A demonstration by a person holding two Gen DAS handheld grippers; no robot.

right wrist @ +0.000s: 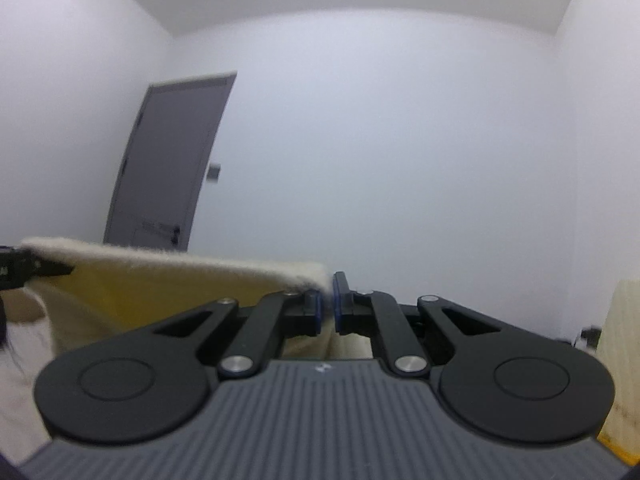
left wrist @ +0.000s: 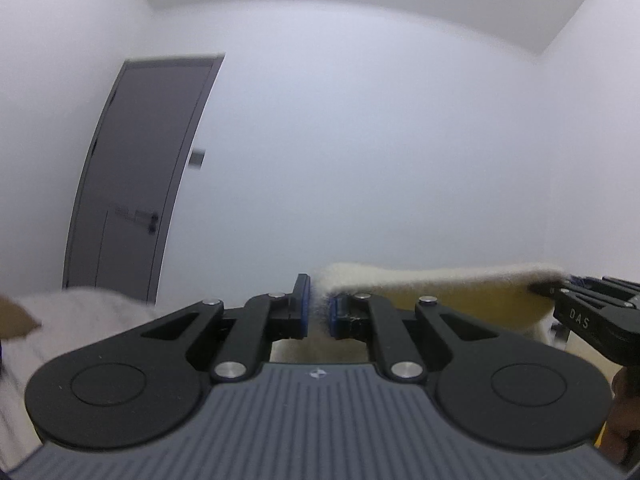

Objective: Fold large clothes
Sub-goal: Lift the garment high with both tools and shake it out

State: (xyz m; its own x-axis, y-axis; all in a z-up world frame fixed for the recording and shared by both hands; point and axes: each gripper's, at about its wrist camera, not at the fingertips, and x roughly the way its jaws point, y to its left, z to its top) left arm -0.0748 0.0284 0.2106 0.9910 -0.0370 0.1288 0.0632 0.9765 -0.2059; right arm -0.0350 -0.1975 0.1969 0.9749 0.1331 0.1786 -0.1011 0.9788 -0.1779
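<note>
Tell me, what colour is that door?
Dark grey door, clearest in the left wrist view.

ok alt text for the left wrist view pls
The left tool pinches one end of a garment's fuzzy cream edge, held up level, while the right tool grips the other end at the right border. Yellow fabric hangs below the edge; behind are a white wall and a grey door.
</note>
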